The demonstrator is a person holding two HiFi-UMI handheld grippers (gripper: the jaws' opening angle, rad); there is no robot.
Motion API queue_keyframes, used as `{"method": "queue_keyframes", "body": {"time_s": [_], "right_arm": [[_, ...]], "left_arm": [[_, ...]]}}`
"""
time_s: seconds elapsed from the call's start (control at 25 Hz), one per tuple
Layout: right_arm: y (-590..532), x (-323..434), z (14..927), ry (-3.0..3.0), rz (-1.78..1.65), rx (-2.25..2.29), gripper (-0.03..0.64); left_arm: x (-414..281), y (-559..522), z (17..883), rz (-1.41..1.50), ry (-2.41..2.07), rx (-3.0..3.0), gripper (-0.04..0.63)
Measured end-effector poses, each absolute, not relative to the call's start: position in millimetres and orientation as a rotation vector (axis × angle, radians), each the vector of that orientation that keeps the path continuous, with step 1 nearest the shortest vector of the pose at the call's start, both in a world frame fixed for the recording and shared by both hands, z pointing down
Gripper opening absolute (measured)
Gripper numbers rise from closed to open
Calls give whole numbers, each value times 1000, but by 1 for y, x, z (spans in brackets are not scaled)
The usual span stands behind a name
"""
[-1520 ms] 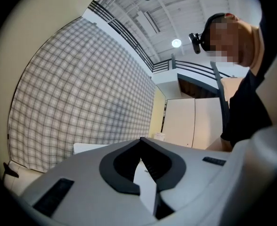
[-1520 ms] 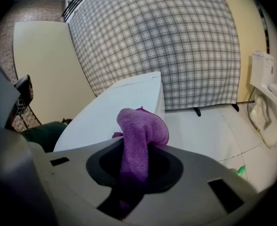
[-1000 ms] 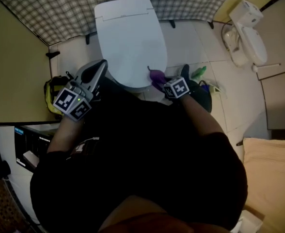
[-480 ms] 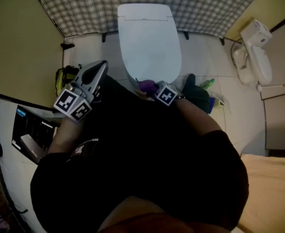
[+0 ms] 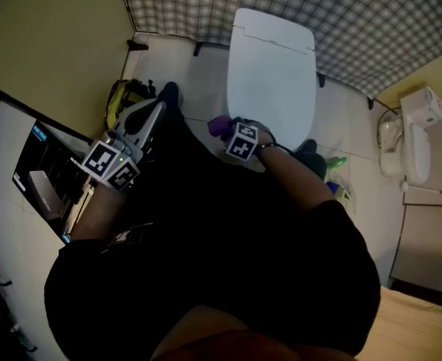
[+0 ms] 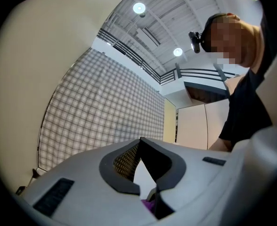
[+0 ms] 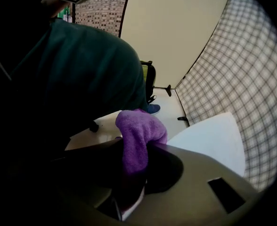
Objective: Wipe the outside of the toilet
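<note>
Right gripper view: mid-wipe, R tongs (image 7: 137,168) clamped purple cloth (image 7: 139,128) beside toilet (image 7: 214,138); L tongs (image 6: 139,150) closed, empty. Next: likely press cloth to toilet's side.

Checked wall (image 5: 371,28), yellow bag (image 5: 120,96), green bottle (image 5: 335,162)

no legible text, brand or number anywhere, print on the dark panel (image 5: 46,180) too small to read

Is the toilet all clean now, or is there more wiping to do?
Done: can't tell, the toilet shows no wipe marks. In hand: the right gripper is shut on the purple cloth, down by the bowl's front. The left gripper is shut and empty, off to the side. Probably left: the bowl's sides and the lid.
</note>
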State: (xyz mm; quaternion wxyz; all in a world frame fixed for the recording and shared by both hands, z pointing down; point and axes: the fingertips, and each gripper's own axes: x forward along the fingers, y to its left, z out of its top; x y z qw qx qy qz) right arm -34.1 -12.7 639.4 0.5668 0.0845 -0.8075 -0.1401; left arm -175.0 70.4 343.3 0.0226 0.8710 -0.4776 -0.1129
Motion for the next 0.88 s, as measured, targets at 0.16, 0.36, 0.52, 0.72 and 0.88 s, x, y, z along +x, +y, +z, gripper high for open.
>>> {"method": "queue_keyframes", "body": {"time_s": [0.16,0.36,0.52,0.72,0.88], "right_arm": [[-63,-67,633,-1891,-358,215,92],[-126,-96,626,-1929,-324,260,92],[-186,-113,621,-1951,-292,314,92],[-279,-134,610,-1975,-269,401,92],[-356,-150,603,-2019,-239,508,92]], "left_arm": [[-201,60,359,-324,-1526,2605,4],[-226,35,381,-333,-1547,2509,3],[-239,1,394,-317,-1558,2460,4],[-253,-45,408,-312,-1542,2412,3],[-272,-71,437,-285,-1511,2335,4]]}}
